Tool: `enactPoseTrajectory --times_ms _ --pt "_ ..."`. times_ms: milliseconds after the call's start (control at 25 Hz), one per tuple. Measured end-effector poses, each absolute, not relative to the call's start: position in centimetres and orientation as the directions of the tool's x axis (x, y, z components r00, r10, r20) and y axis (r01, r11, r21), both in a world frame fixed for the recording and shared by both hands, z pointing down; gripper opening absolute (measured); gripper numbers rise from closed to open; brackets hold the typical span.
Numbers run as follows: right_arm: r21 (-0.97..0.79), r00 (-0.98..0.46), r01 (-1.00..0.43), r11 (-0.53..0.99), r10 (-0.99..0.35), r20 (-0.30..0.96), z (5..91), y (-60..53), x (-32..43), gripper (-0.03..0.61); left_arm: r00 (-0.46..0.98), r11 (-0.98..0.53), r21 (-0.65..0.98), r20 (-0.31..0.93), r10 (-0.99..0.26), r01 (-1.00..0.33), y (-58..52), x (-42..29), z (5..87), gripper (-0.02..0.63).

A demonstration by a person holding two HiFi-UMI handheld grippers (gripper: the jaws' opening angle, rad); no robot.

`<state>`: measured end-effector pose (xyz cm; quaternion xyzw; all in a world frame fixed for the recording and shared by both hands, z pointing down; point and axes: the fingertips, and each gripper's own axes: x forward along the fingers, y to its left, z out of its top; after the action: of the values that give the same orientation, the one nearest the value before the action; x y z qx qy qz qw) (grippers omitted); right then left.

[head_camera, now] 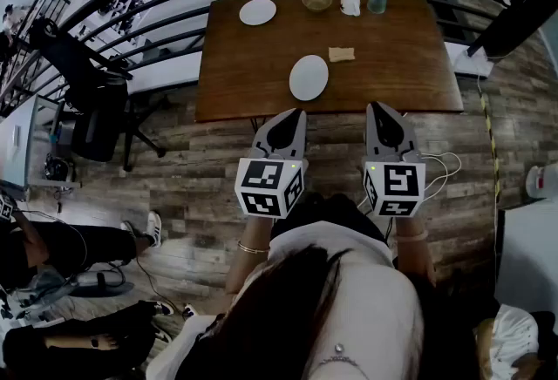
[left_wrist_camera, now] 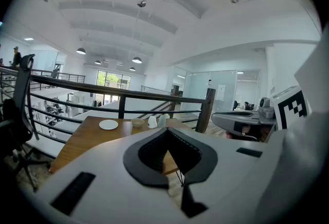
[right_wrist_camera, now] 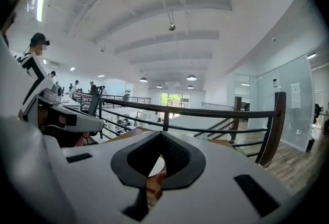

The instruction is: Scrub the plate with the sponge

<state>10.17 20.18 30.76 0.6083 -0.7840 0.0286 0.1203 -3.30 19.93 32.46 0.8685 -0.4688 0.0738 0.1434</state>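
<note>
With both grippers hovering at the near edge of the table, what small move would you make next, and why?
I would probably ease the right gripper forward over the table toward the sponge, opening its jaws: it and the left gripper are shut and empty, and the sponge lies untouched beside the plate.

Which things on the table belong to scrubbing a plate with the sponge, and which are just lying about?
For the job:
- sponge
- near plate, probably the one to scrub, as it lies beside the sponge
- left gripper and right gripper, jaws shut, short of the table

Lying about:
- far plate
- bowl
- white object
- green cup
</note>
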Motion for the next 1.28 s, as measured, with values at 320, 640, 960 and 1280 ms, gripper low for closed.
enactPoseTrajectory --times_ms 320,640,960,1280 --pt "0.115 -0.231 -0.958 0.263 -0.944 0.235 31.2 19.4 9.9 0.035 0.570 -0.534 0.200 0.268 -0.777 -0.822 18.7 -3.4 33.2 0.008" --pt "0.118 -0.265 -0.946 0.302 -0.929 0.257 32.2 16.7 10.5 0.035 0.566 -0.529 0.200 0.279 -0.776 -0.825 16.0 -2.9 33.9 0.008" --pt "0.147 -0.307 -0.920 0.363 -0.903 0.301 34.4 12.1 12.3 0.037 0.527 -0.485 0.207 0.295 -0.797 -0.850 11.7 -1.9 35.5 0.009" --pt "0.131 -0.372 -0.891 0.435 -0.864 0.340 35.8 7.4 12.8 0.038 0.497 -0.451 0.208 0.317 -0.808 -0.868 7.8 -1.1 36.7 0.008"
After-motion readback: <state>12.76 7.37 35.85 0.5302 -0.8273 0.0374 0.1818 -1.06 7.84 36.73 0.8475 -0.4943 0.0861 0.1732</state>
